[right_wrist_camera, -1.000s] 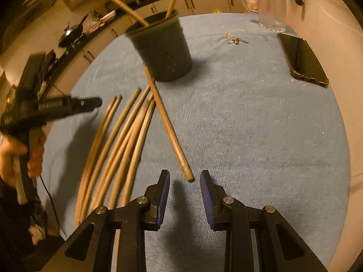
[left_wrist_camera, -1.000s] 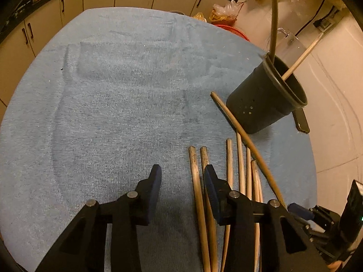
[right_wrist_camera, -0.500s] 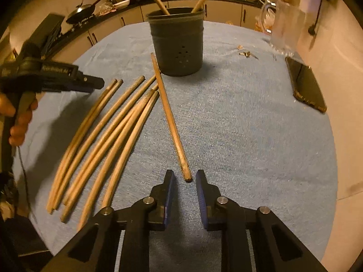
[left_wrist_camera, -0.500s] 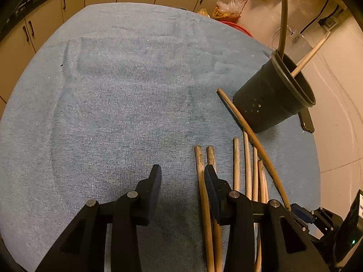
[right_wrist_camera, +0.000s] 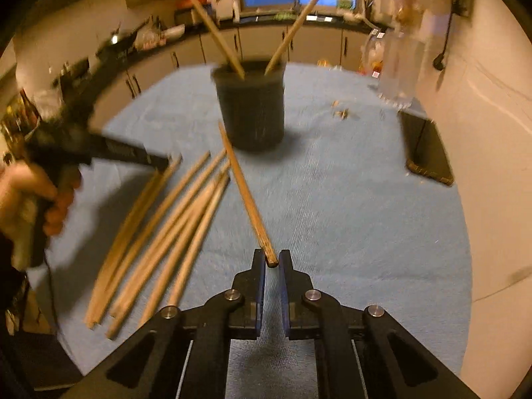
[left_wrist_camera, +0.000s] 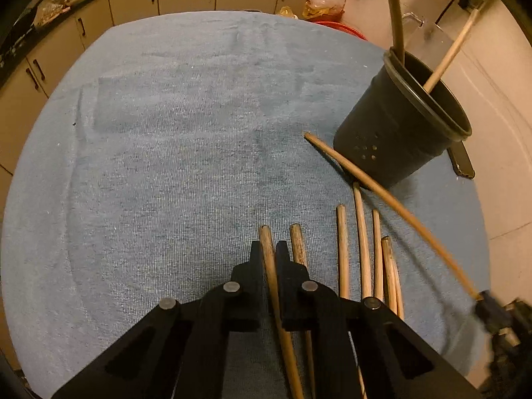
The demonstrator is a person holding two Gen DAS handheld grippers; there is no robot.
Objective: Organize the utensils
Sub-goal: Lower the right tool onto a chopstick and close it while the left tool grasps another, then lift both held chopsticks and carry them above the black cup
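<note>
Left gripper point(left_wrist_camera: 268, 259), lower centre of the left wrist view: jaws drawn in on the leftmost wooden stick point(left_wrist_camera: 270, 266), pinching it near its blunt end. The stick runs back under the gripper body, so it is gripped lengthwise along the fingers, probably to be tipped upright later.

Right gripper point(right_wrist_camera: 272, 261), lower centre of the right wrist view: jaws nearly together around the tip of a single angled stick point(right_wrist_camera: 244, 191). The far end points toward the black utensil holder point(right_wrist_camera: 251, 109). The hold is at the very end, little purchase; the stick could pivot or slip. This view is motion-blurred.

Holder stands in the upper centre of that view on the blue towel-covered surface point(right_wrist_camera: 349, 206), with two sticks already leaning in it. Its mouth is open between them, with room for more.

Remaining loose sticks point(right_wrist_camera: 159, 232) lie fanned at lower left of the right wrist view, close together, some touching.

Edges: a dark phone point(right_wrist_camera: 425, 149) lies at the right near the surface edge, a clear pitcher point(right_wrist_camera: 399, 69) behind it, small bits of debris between. Open towel lies right of the angled stick and across the whole left side of the left wrist view.
</note>
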